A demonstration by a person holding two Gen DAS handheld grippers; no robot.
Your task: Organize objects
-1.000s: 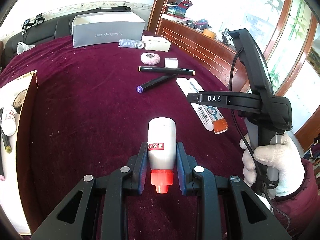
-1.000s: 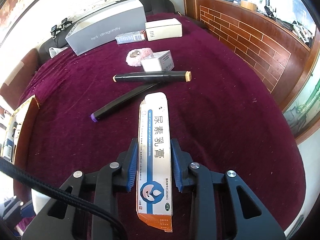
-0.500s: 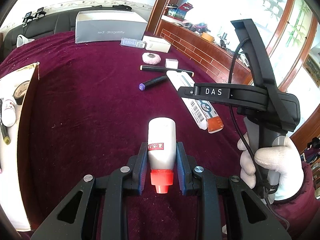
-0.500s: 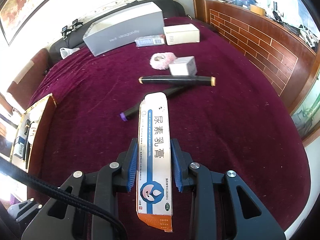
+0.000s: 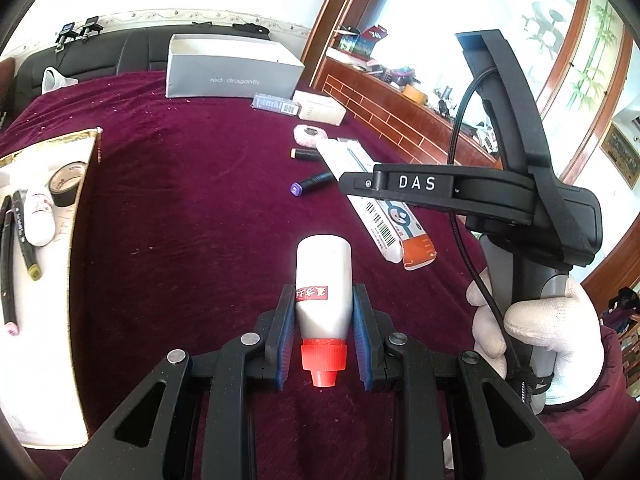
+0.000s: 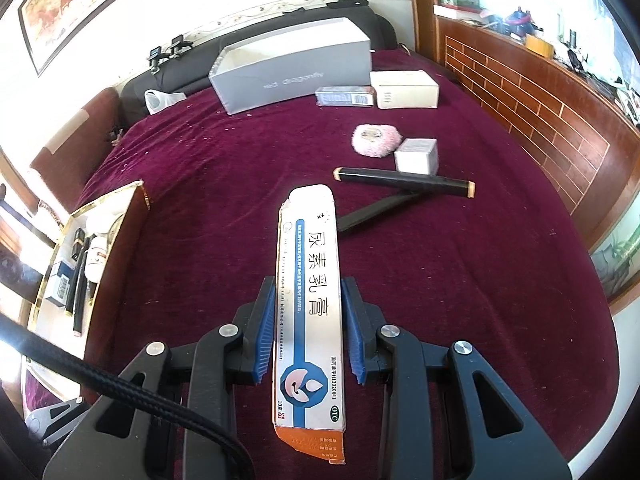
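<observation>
Blue ribbed pads on your left gripper (image 5: 323, 338) are clamped nearly closed on a small white glue bottle (image 5: 323, 284), biting its lower body just above the red cap, which points back toward your wrist while the rounded base juts out ahead of the jaws. That grip near the cap likely keeps the bottle from pivoting as you carry it. Your right gripper (image 6: 308, 330) is likewise closed on a long ointment carton (image 6: 309, 300), pads squeezing its long edges about midway, probably so neither end droops. The carton is white with a blue stripe, Chinese print and an orange torn end behind the jaws. Off to the left of both jaws sits the gold-edged tray (image 5: 85, 216), already holding markers and tape, likely your destination. Ahead of the right jaws lie two black markers (image 6: 404, 182).
</observation>
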